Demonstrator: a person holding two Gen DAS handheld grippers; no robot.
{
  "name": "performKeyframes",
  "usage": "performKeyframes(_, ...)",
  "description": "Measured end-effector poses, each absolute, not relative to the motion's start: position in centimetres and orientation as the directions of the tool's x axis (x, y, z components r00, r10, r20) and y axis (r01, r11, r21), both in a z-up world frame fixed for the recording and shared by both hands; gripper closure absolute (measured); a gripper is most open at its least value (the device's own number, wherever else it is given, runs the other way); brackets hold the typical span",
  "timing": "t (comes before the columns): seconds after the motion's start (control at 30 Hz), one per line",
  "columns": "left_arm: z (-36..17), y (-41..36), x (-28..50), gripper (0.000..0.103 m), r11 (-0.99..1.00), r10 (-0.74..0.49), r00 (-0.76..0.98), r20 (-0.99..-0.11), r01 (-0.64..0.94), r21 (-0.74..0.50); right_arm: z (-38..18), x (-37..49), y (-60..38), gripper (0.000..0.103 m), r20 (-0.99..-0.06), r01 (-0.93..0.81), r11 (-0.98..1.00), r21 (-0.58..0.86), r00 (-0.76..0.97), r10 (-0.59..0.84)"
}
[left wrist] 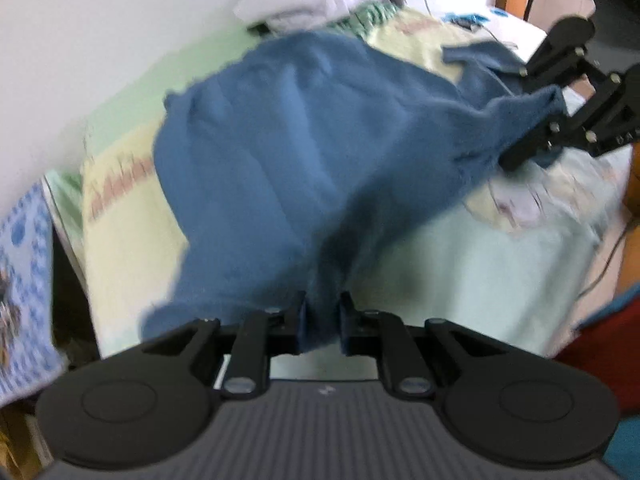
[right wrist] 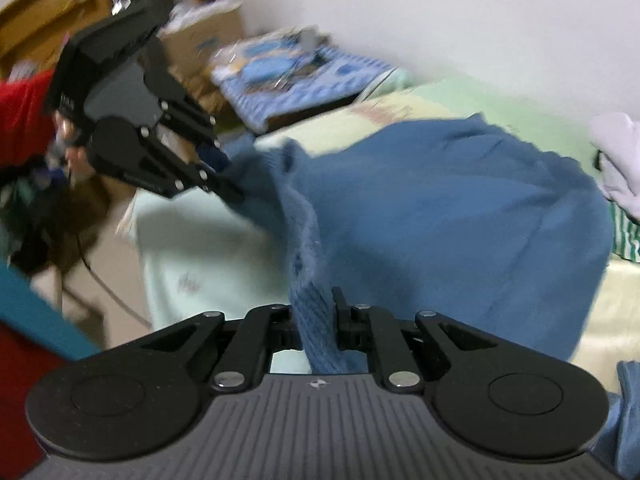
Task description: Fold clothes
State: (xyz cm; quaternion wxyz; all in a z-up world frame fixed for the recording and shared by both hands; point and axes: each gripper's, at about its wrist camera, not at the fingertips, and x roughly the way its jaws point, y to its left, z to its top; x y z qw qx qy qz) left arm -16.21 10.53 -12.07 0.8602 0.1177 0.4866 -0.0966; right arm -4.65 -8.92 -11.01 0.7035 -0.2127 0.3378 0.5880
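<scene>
Blue garment (left wrist: 288, 152) pinched in both tools (left wrist: 322, 320)

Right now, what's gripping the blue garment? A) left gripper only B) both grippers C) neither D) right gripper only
B: the left gripper and the right gripper are each shut on a bunched edge of the blue garment, which is stretched between them over the bed.
</scene>
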Motion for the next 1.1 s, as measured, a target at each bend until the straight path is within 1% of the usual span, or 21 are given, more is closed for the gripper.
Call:
performKeyframes(0.17, -15.7, 9.4, -18.0, 0.092, 0.960, -0.016, 0.447, -0.894, 0.257, 0.111, -14.3, -6.4, -8.9, 0.091, -0.779, -0.979, 0.189, 0.074, 0.061, 0.624)
performKeyframes(0.23, -16.3, 9.0, -18.5, 0.092, 0.960, -0.002, 0.443, -0.896, 0.251, 0.121, -15.3, -7.4, -8.8, 0.087, -0.797, -0.981, 0.182, 0.059, 0.064, 0.601)
performKeyframes(0.3, -15.7, 8.8, -19.2, 0.091, 0.958, 0.005, 0.441, -0.898, 0.254, 0.130, -15.6, -7.7, -8.6, 0.085, -0.818, -0.983, 0.175, 0.053, 0.058, 0.572)
performKeyframes(0.33, -15.2, 8.9, -19.6, 0.091, 0.958, 0.007, 0.443, -0.897, 0.254, 0.133, -15.2, -7.7, -8.5, 0.082, -0.822, -0.986, 0.162, 0.050, 0.051, 0.567)
performKeyframes(0.37, -14.2, 9.2, -20.0, 0.091, 0.959, 0.005, 0.452, -0.892, 0.252, 0.133, -14.4, -7.6, -8.5, 0.081, -0.824, -0.987, 0.151, 0.053, 0.042, 0.565)
performKeyframes(0.4, -13.2, 9.6, -20.5, 0.084, 0.960, 0.004, 0.464, -0.886, 0.246, 0.133, -13.4, -7.2, -9.0, 0.076, -0.823, -0.986, 0.148, 0.075, 0.023, 0.568)
performKeyframes(0.43, -12.0, 10.2, -20.9, 0.078, 0.964, 0.005, 0.485, -0.875, 0.231, 0.134, -12.3, -6.3, -9.3, 0.073, -0.800, -0.979, 0.161, 0.126, -0.004, 0.600)
performKeyframes(0.47, -10.9, 10.8, -21.1, 0.073, 0.968, 0.012, 0.508, -0.861, 0.210, 0.137, -11.2, -5.3, -9.7, 0.072, -0.771, -0.968, 0.175, 0.182, -0.030, 0.636)
performKeyframes(0.5, -10.0, 11.5, -21.1, 0.074, 0.974, 0.019, 0.531, -0.847, 0.182, 0.137, -10.1, -4.3, -10.0, 0.068, -0.740, -0.954, 0.185, 0.237, -0.054, 0.671)
performKeyframes(0.53, -9.4, 12.5, -20.8, 0.073, 0.980, 0.034, 0.551, -0.834, 0.147, 0.137, -9.0, -3.4, -10.4, 0.061, -0.705, -0.937, 0.193, 0.292, -0.075, 0.705)
performKeyframes(0.57, -9.4, 13.7, -20.2, 0.073, 0.984, 0.054, 0.563, -0.825, 0.109, 0.139, -8.5, -2.4, -10.1, 0.058, -0.681, -0.920, 0.204, 0.333, -0.085, 0.728)
performKeyframes(0.6, -9.3, 14.8, -19.5, 0.071, 0.988, 0.074, 0.574, -0.815, 0.072, 0.140, -8.0, -1.5, -9.7, 0.056, -0.656, -0.903, 0.214, 0.373, -0.093, 0.749)
performKeyframes(0.63, -9.2, 16.0, -18.9, 0.068, 0.990, 0.094, 0.584, -0.806, 0.034, 0.140, -7.9, -0.7, -9.3, 0.056, -0.639, -0.883, 0.228, 0.409, -0.099, 0.763)
performKeyframes(0.67, -9.4, 17.2, -18.0, 0.063, 0.991, 0.112, 0.588, -0.801, -0.006, 0.134, -7.8, 0.3, -8.4, 0.056, -0.623, -0.865, 0.258, 0.431, -0.079, 0.778)
performKeyframes(0.7, -10.0, 18.5, -16.8, 0.067, 0.992, 0.124, 0.580, -0.805, -0.051, 0.116, -7.9, 0.8, -7.7, 0.057, -0.616, -0.856, 0.289, 0.429, -0.043, 0.787)
performKeyframes(0.8, -12.0, 21.7, -13.5, 0.072, 0.987, 0.138, 0.561, -0.816, -0.143, 0.068, -8.5, 1.8, -3.8, 0.060, -0.608, -0.854, 0.353, 0.382, 0.055, 0.792)
performKeyframes(0.83, -12.6, 22.6, -12.6, 0.072, 0.985, 0.139, 0.557, -0.819, -0.161, 0.058, -8.8, 2.1, -2.2, 0.060, -0.605, -0.848, 0.375, 0.375, 0.082, 0.792)
performKeyframes(0.9, -13.6, 23.2, -11.3, 0.072, 0.988, 0.122, 0.546, -0.829, -0.147, 0.049, -9.6, 3.0, 0.6, 0.060, -0.596, -0.822, 0.413, 0.393, 0.114, 0.795)
performKeyframes(1.0, -15.3, 23.4, -10.3, 0.075, 0.996, 0.072, 0.511, -0.857, -0.084, 0.034, -10.3, 3.9, 4.9, 0.060, -0.593, -0.802, 0.420, 0.425, 0.104, 0.798)
performKeyframes(1.07, -15.9, 23.1, -10.2, 0.077, 0.999, 0.053, 0.508, -0.860, -0.037, 0.040, -11.1, 3.8, 8.5, 0.061, -0.619, -0.819, 0.438, 0.372, 0.133, 0.774)
performKeyframes(1.1, -16.0, 22.9, -10.3, 0.083, 0.999, 0.048, 0.512, -0.857, -0.015, 0.047, -11.7, 3.6, 9.8, 0.061, -0.644, -0.825, 0.470, 0.314, 0.178, 0.744)
